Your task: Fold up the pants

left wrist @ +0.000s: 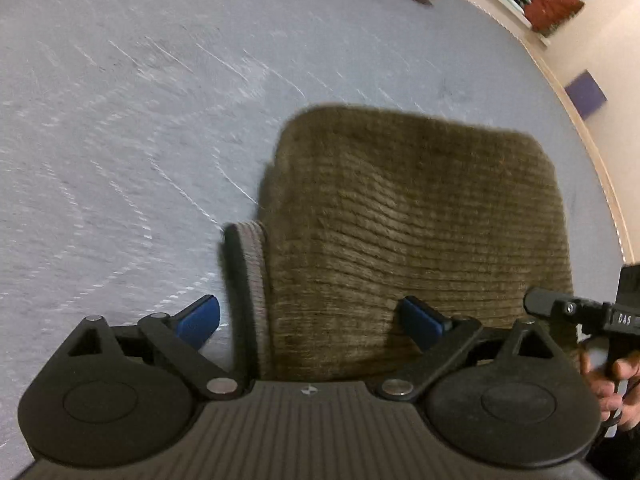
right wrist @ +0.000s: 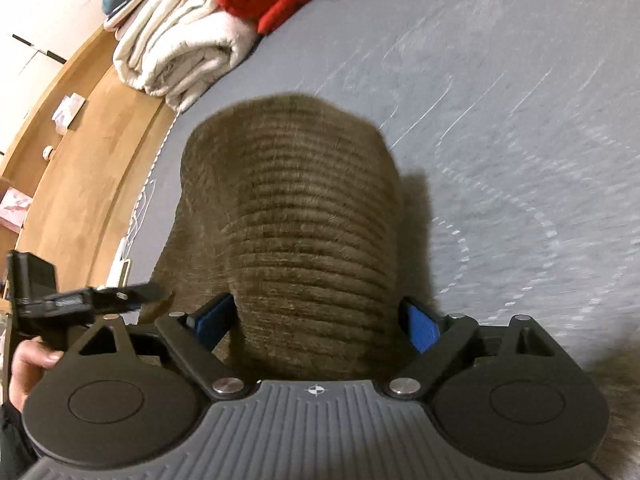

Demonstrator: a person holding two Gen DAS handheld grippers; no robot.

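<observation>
Now L gripper (left wrist: 316,320) & R gripper (right wrist: 320,322) both low over folded pants (left wrist: 408,216) — jaws wide, gripping nothing.

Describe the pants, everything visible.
The pants are olive-brown ribbed corduroy, folded into a compact rounded rectangle lying on the grey bed surface. A lighter cuff or hem edge sticks out at their near left side. The left gripper is open, straddling that edge; whether its fingers touch the cloth is unclear. In the right wrist view the right gripper is open around the near end. The images are motion-blurred.
</observation>
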